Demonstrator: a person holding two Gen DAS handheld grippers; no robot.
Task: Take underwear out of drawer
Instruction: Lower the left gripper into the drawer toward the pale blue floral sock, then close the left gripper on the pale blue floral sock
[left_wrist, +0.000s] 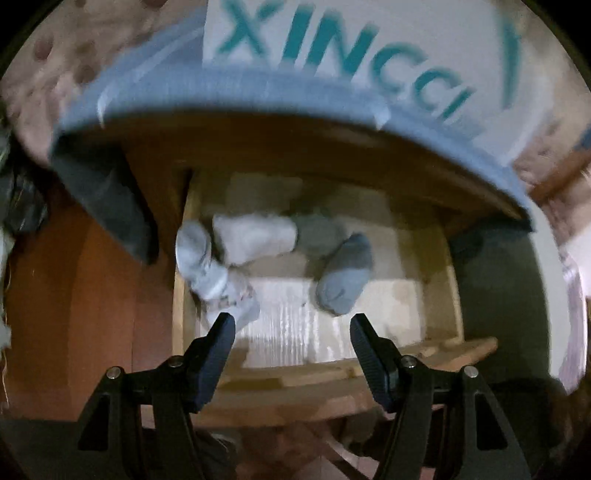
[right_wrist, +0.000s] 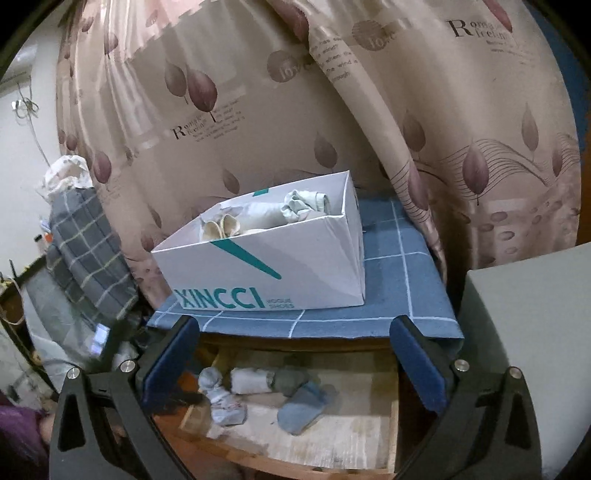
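Observation:
The wooden drawer (left_wrist: 452, 280) is pulled out below a cabinet top. Several rolled pieces of underwear lie in it: a pale grey bundle (left_wrist: 201, 258), a white roll (left_wrist: 255, 236), a dark grey roll (left_wrist: 317, 227) and a blue-grey roll (left_wrist: 345, 275). My left gripper (left_wrist: 291, 321) points down into the drawer, open, with nothing between its fingers; its left fingertip is close to the pale bundle. My right gripper (right_wrist: 295, 326) is open wide and empty, in front of the drawer (right_wrist: 393, 421). The blue-grey roll (right_wrist: 301, 410) lies below it.
A white XINCCI shoe box (right_wrist: 266, 266) with rolled garments (right_wrist: 303, 206) inside stands on a blue checked cloth (right_wrist: 399, 288) on the cabinet top. A leaf-print curtain (right_wrist: 258, 110) hangs behind. A grey block (right_wrist: 528, 332) is at right, a checked bundle (right_wrist: 85, 258) at left.

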